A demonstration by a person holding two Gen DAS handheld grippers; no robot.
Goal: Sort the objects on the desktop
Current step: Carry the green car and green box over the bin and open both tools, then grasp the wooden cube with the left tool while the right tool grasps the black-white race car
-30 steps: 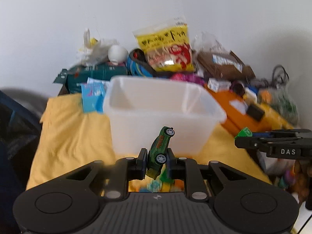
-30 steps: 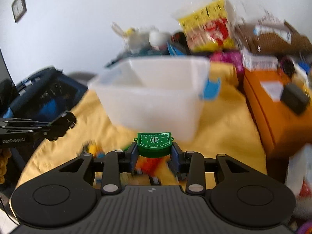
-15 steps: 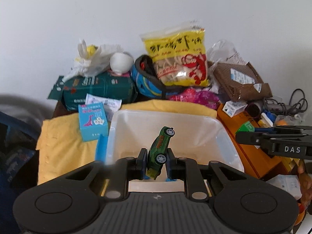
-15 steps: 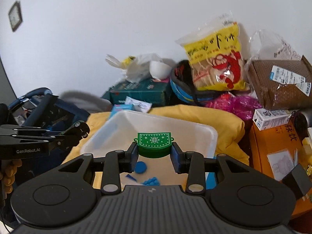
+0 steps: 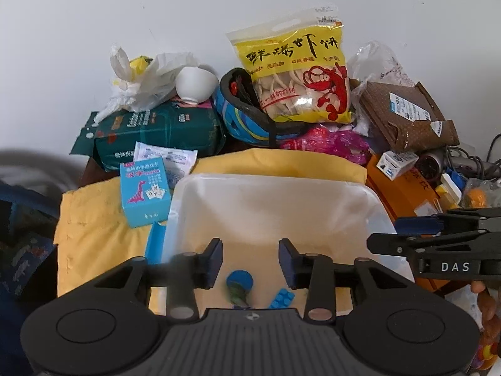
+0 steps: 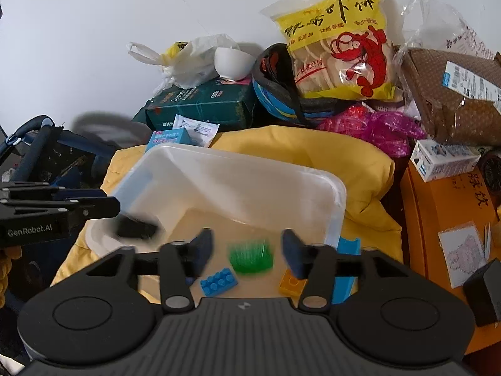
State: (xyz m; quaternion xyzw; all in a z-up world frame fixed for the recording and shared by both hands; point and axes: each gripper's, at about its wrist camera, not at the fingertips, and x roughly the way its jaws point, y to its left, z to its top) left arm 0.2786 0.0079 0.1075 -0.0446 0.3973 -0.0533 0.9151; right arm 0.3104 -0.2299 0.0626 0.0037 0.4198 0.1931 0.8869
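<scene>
One translucent white plastic bin [image 6: 332, 188] on yellow cloth [image 6: 360, 163]. Inside: one blue studded brick [image 6: 218, 282], one yellow brick [image 6: 289, 282], one blue round cap [image 5: 239, 279], one blurred green toy piece [image 6: 250, 256], one blurred green toy car [image 5: 237, 294]. Left gripper [image 5: 250, 261] and right gripper [image 6: 245, 252] both angled down over the bin, jaws opening, gripping nothing.

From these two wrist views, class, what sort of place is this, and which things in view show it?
Probably a room in a home, at a cluttered desk or table against a plain wall. A prawn cracker bag, a helmet and a pack of tissues are piled behind a white bin of small toys on a yellow cloth.
</scene>
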